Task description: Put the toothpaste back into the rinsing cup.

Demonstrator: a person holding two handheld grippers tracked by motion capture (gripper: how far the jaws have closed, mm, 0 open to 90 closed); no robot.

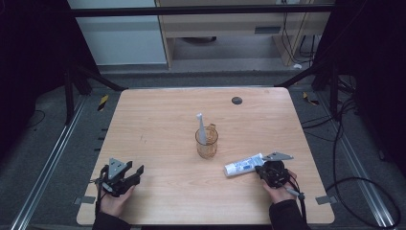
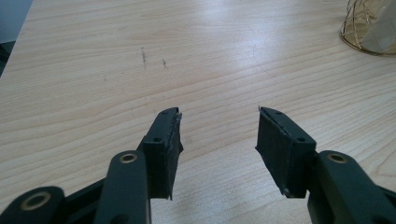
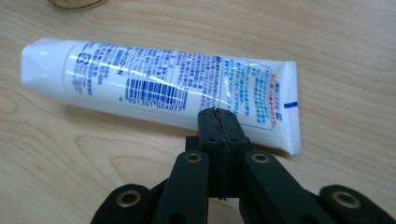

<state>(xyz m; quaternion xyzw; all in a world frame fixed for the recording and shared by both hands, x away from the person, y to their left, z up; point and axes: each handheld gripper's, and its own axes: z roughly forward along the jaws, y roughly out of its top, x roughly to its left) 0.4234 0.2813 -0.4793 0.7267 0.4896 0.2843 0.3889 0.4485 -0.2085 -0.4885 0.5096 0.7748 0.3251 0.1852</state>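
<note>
A light wooden table (image 1: 158, 120) carries a round black disc (image 1: 236, 100) near its far edge, right of centre. Beyond it stand a pale wooden cabinet (image 1: 230, 28) and loose black cables (image 1: 344, 143) on the grey floor at right.

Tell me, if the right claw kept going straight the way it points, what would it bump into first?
The toothpaste tube. The right claw, its jaws shut, points at the tube's flat crimped end lying on the table, seemingly almost touching it already, though the exact gap is hard to judge.
</note>
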